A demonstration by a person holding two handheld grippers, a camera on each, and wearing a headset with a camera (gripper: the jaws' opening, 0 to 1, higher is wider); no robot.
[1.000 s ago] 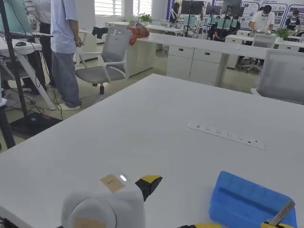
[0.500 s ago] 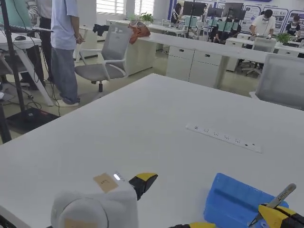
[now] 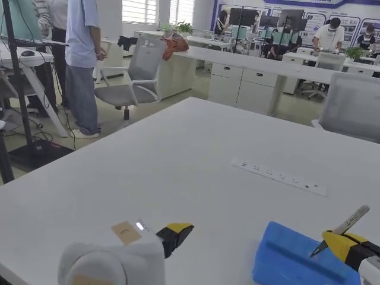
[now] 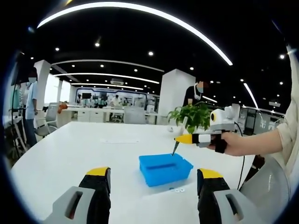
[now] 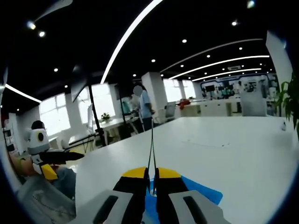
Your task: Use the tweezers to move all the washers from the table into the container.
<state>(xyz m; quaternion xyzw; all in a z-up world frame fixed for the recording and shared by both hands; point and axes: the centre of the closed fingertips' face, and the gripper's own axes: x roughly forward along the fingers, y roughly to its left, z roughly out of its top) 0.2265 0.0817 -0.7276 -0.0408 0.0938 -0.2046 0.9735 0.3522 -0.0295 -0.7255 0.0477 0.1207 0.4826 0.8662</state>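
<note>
A blue container [image 3: 291,261] sits on the white table [image 3: 178,160] near its front edge. In the left gripper view the blue container [image 4: 166,169] has a few small washers [image 4: 176,190] lying on the table just in front of it. My right gripper [image 3: 335,240] is shut on thin metal tweezers [image 3: 344,227]. Those tweezers [image 4: 174,149] point down over the container's far rim, and whether their tip holds a washer is too small to tell. In its own view the right gripper [image 5: 151,173] clamps the tweezers [image 5: 151,144]. My left gripper [image 4: 153,171] is open and holds nothing; it [image 3: 177,233] hovers left of the container.
A white power strip [image 3: 279,176] lies across the table beyond the container. Grey office chairs [image 3: 133,77] and a standing person [image 3: 80,59] are off the table's far left. A potted plant [image 4: 194,116] stands behind the right gripper in the left gripper view.
The right gripper has risen with the tweezers, coming further into view above the container's right part. The head camera has tilted slightly. The left gripper stays open in much the same place.
</note>
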